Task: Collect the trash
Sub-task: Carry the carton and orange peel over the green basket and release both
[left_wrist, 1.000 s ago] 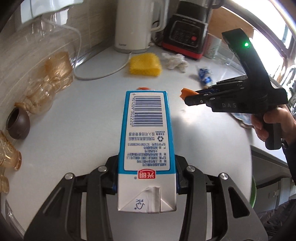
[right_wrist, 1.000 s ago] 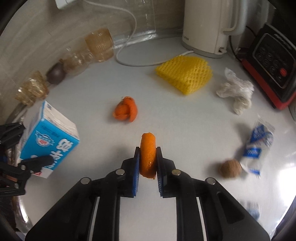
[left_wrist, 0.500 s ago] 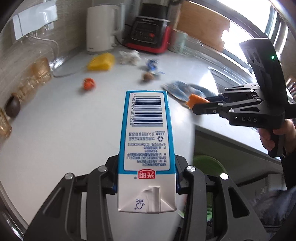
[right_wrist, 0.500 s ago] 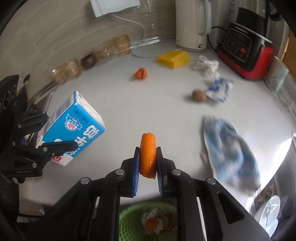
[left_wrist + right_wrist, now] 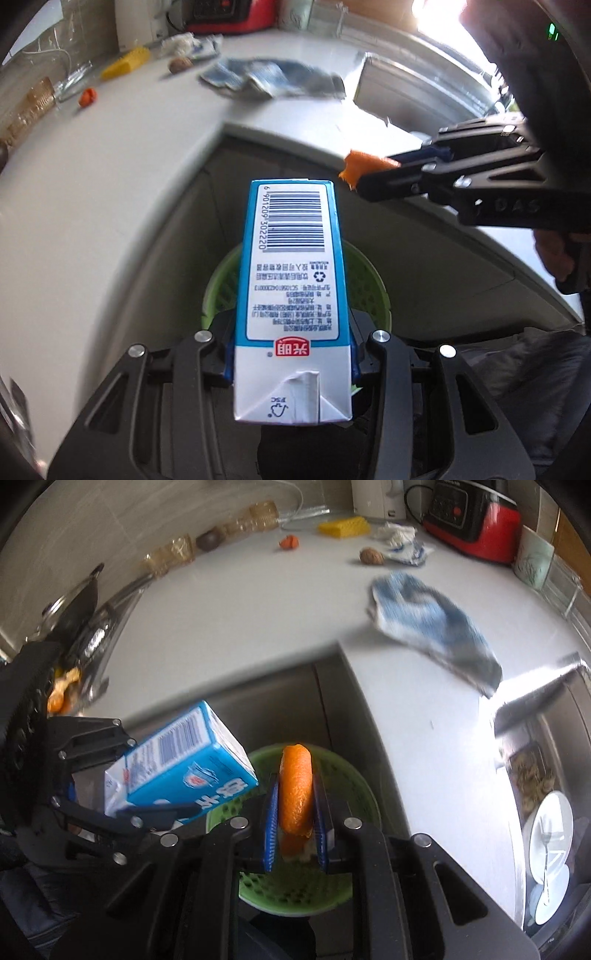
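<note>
From the left wrist view, the left gripper (image 5: 291, 347) clamps a blue-and-white milk carton (image 5: 291, 295) above a green perforated bin (image 5: 365, 284) below the white countertop (image 5: 92, 192), with the right gripper (image 5: 364, 173) at upper right pinching orange peel (image 5: 356, 166). From the right wrist view, the right gripper (image 5: 295, 830) is closed on the orange peel (image 5: 295, 790) directly over the bin (image 5: 343, 886), the carton (image 5: 181, 764) just left of it, while a blue cloth (image 5: 432, 627) lies on the countertop (image 5: 240, 609).

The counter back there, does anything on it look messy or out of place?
Yes. A blue-and-white cloth lies crumpled near the counter's edge, and farther back an orange peel scrap, a walnut and crumpled wrappers lie scattered.
</note>
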